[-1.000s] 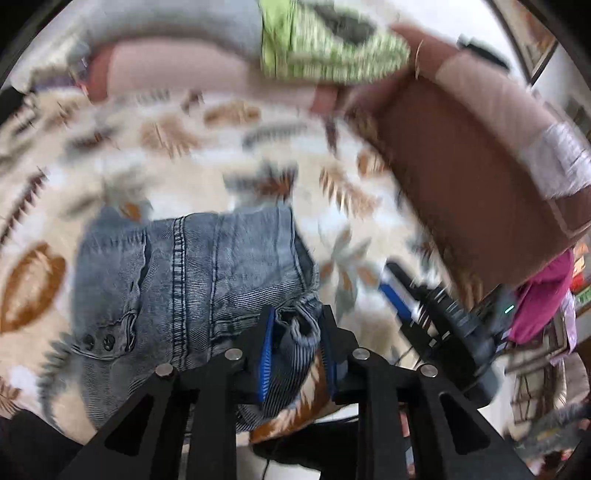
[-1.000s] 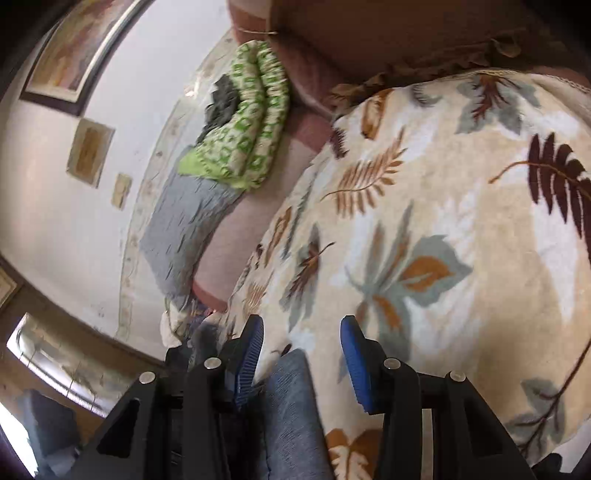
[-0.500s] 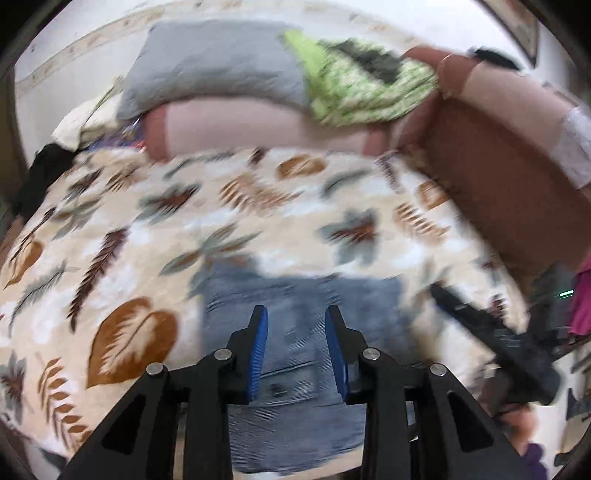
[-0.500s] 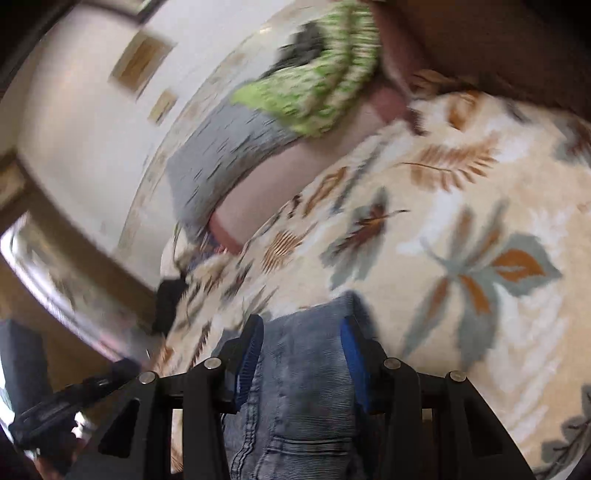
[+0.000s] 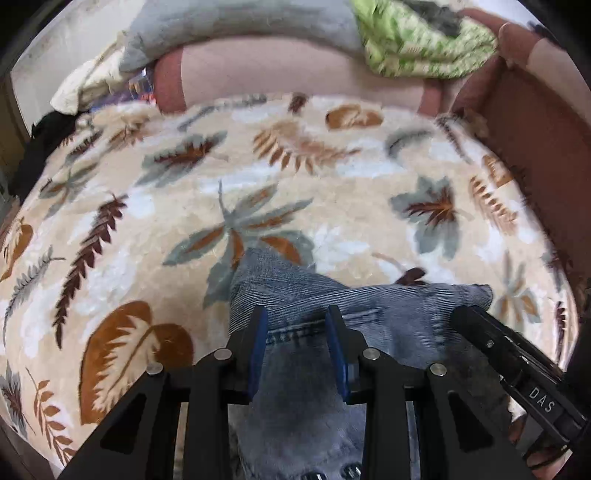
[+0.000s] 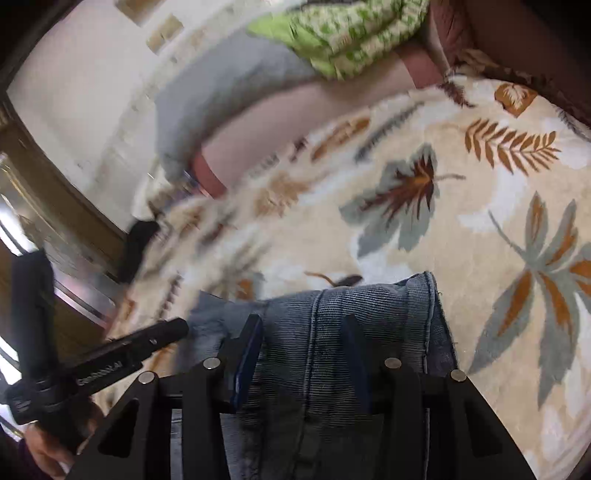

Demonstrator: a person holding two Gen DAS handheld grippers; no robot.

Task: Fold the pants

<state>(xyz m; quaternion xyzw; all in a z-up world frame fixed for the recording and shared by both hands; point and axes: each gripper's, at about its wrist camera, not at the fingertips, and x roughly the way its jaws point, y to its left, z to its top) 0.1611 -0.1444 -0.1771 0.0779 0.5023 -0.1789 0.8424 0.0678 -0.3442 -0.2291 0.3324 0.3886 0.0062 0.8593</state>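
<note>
Grey-blue denim pants (image 5: 306,295) lie folded on a cream leaf-patterned blanket (image 5: 221,177). My left gripper (image 5: 297,317) is open, its blue pads straddling the folded edge of the denim without clamping it. My right gripper (image 6: 301,325) is also open, its fingers astride a seamed part of the pants (image 6: 332,314). The right gripper's black body (image 5: 517,369) shows at the lower right of the left wrist view, and the left gripper's body (image 6: 110,358) at the lower left of the right wrist view.
A pink-brown sofa back (image 5: 295,70) rises behind the blanket, with a grey cushion (image 5: 240,26) and a green patterned cloth (image 5: 424,40) on top. A brown sofa arm (image 5: 535,122) stands at the right. A wall with pictures (image 6: 92,74) is at the left.
The left gripper let go of the denim fold it was holding and opened. Both grippers swung round and now sit over the folded pants edge.
</note>
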